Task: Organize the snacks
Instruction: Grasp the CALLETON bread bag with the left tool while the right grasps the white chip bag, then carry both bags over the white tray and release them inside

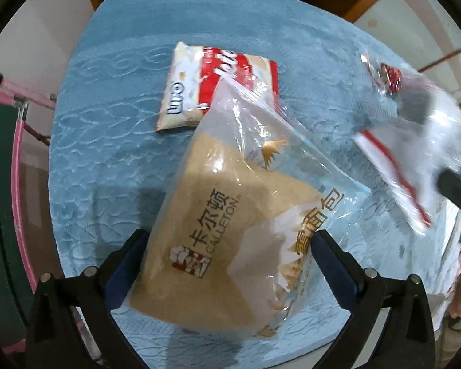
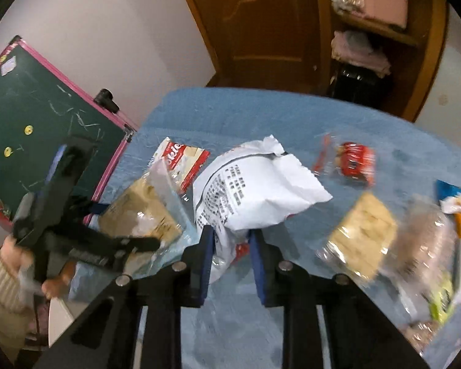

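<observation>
While snacks lie scattered, sorting looks barely begun.
Left tongs (image 1: 230,246): clamped on the bread bag (image 1: 230,215), lower centre.
Cookie packet (image 1: 218,86): upper centre, flat on the blue-covered counter (image 1: 107,153).
Right tongs (image 2: 232,246): narrowed on the white bag (image 2: 255,190), centre.
Right side: wrapped cracker pack (image 2: 359,230) and other packets, unsorted.
Room: chalkboard (image 2: 30,129) at left, wooden door (image 2: 261,30) at top.

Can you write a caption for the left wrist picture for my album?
Left gripper holds a Calleton bread bag above the blue table.
</observation>
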`<control>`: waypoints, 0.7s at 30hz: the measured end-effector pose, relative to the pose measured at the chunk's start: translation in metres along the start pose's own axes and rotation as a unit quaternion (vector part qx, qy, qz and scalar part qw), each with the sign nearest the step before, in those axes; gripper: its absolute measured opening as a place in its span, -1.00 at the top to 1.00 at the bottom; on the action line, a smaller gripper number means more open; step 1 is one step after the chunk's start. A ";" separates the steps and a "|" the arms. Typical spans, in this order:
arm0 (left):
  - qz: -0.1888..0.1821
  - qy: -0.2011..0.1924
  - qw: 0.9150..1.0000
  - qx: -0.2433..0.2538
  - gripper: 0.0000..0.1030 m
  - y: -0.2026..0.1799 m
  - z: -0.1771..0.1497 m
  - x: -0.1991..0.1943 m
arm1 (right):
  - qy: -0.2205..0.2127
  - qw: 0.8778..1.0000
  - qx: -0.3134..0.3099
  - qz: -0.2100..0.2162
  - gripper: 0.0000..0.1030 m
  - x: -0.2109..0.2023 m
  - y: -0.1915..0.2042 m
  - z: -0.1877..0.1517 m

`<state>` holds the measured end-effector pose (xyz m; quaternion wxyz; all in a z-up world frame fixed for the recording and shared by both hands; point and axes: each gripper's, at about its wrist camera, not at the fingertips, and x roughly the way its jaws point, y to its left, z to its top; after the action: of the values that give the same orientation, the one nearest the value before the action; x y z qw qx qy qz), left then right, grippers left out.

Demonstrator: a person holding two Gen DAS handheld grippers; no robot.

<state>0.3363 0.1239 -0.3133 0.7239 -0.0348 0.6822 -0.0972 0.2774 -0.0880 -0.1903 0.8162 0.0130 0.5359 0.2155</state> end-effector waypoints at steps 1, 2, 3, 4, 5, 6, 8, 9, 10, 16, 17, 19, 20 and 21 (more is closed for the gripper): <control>0.006 0.001 1.000 0.007 -0.99 -0.007 0.001 0.000 | -0.008 1.000 0.000 0.000 0.55 -0.012 0.000 -0.006; 0.015 0.000 1.000 0.011 -0.94 -0.012 0.001 0.000 | -0.012 1.000 0.000 -0.001 0.55 -0.019 -0.006 -0.010; 0.020 -0.002 1.000 0.012 -0.88 -0.016 0.002 -0.001 | -0.017 1.000 0.001 -0.001 0.56 -0.027 -0.008 -0.015; 0.025 -0.004 1.000 0.011 -0.86 -0.019 0.002 -0.003 | -0.023 1.000 0.004 0.001 0.56 -0.035 -0.008 -0.019; 0.031 -0.006 0.999 0.008 -0.78 -0.022 0.001 -0.006 | -0.030 1.000 0.006 0.005 0.56 -0.043 -0.009 -0.023; 0.034 -0.011 0.999 0.006 -0.68 -0.025 -0.001 -0.010 | -0.035 0.999 0.011 0.008 0.56 -0.051 -0.010 -0.028; 0.036 -0.023 0.999 0.002 -0.34 -0.035 -0.007 -0.028 | -0.045 0.999 0.020 0.017 0.56 -0.062 -0.009 -0.035; 0.030 -0.028 0.999 0.001 -0.21 -0.039 -0.010 -0.036 | -0.050 0.998 0.022 0.021 0.56 -0.068 -0.008 -0.038; 0.025 -0.036 0.999 0.002 -0.18 -0.044 -0.015 -0.044 | -0.056 0.998 0.024 0.024 0.56 -0.075 -0.007 -0.042; 0.029 -0.098 0.994 0.043 -0.09 -0.079 -0.055 -0.104 | -0.095 0.995 0.021 0.030 0.57 -0.116 0.006 -0.061; 0.028 -0.113 0.992 0.049 -0.09 -0.084 -0.062 -0.118 | -0.102 0.994 0.020 0.029 0.57 -0.125 0.009 -0.065; 0.023 -0.144 0.987 0.060 -0.09 -0.096 -0.084 -0.147 | -0.118 0.993 0.014 0.028 0.57 -0.142 0.015 -0.075; 0.021 -0.159 0.985 0.063 -0.09 -0.100 -0.092 -0.160 | -0.129 0.991 0.009 0.025 0.57 -0.153 0.019 -0.081; 0.019 -0.175 0.982 0.066 -0.09 -0.105 -0.102 -0.175 | -0.143 0.989 0.006 0.020 0.57 -0.166 0.023 -0.088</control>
<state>0.2162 0.0622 -0.1294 0.8347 0.0098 0.5372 -0.1209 0.1369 -0.1464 -0.0777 0.8798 0.0592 0.4145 0.2248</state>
